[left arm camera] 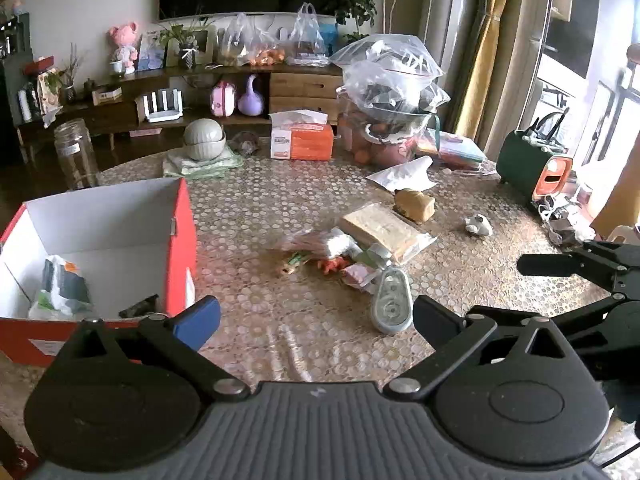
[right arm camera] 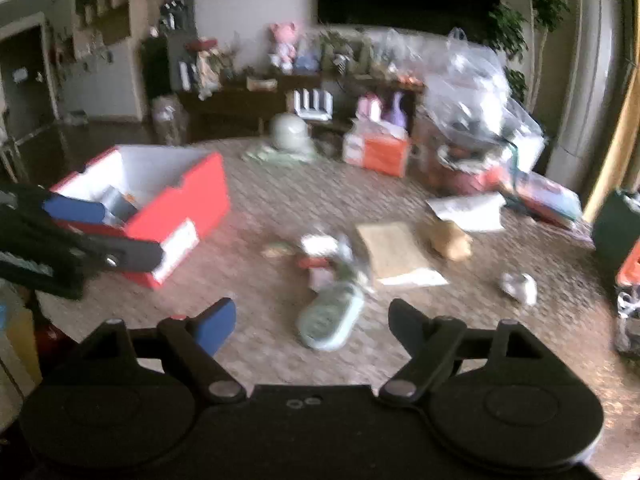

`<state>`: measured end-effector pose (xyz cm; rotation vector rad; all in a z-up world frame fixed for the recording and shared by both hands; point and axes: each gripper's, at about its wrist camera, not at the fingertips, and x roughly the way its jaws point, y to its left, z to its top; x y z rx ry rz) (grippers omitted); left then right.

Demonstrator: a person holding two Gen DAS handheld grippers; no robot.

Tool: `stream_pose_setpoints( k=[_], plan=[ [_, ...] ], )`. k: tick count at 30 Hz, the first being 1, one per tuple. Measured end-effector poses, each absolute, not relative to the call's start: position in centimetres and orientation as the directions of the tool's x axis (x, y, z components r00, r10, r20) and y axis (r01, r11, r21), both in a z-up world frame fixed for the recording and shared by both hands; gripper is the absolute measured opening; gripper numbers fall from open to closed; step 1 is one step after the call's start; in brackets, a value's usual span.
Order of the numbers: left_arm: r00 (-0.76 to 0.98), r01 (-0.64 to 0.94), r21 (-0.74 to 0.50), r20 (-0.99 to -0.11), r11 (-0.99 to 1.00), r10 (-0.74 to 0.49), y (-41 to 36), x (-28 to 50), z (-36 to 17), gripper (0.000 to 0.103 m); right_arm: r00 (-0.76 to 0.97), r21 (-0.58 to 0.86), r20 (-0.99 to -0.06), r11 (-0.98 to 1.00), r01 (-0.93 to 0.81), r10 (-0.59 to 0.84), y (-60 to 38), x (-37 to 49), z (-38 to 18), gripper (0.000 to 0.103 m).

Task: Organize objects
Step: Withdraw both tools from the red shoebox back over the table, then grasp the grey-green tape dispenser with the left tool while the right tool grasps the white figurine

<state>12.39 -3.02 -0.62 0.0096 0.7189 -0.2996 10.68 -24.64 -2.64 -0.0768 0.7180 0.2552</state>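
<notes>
A red box [left arm camera: 182,236] with a white inside stands open at the table's left and holds a packet [left arm camera: 60,288]. Mid-table lies a heap of small things: a mint-green oval case [left arm camera: 390,300], a tan flat packet [left arm camera: 384,228] and small toys [left arm camera: 320,260]. My left gripper [left arm camera: 318,318] hangs open and empty just right of the box. In the blurred right wrist view, my right gripper [right arm camera: 312,322] is open; the green case [right arm camera: 332,318] lies on the table in the gap ahead, untouched. The left gripper [right arm camera: 106,232] shows there by the red box [right arm camera: 180,208].
A brown figurine [left arm camera: 416,202] and a small white object [left arm camera: 478,226] lie right of the heap. Farther back are an orange tissue box [left arm camera: 302,140], stacked bowls [left arm camera: 204,140], a glass jar [left arm camera: 76,152], bagged goods [left arm camera: 392,80] and a green container [left arm camera: 528,164].
</notes>
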Motion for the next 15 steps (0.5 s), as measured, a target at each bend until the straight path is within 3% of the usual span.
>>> stream_pose_setpoints(
  k=[15],
  plan=[
    [0.657,0.308,-0.104,-0.696,0.946,-0.290,-10.3,15.7,-5.6,0.103,0.703,0.003,-0.711,0.999,-0.033,0.025,-35.8,15.6,-6.3,0.084]
  ],
)
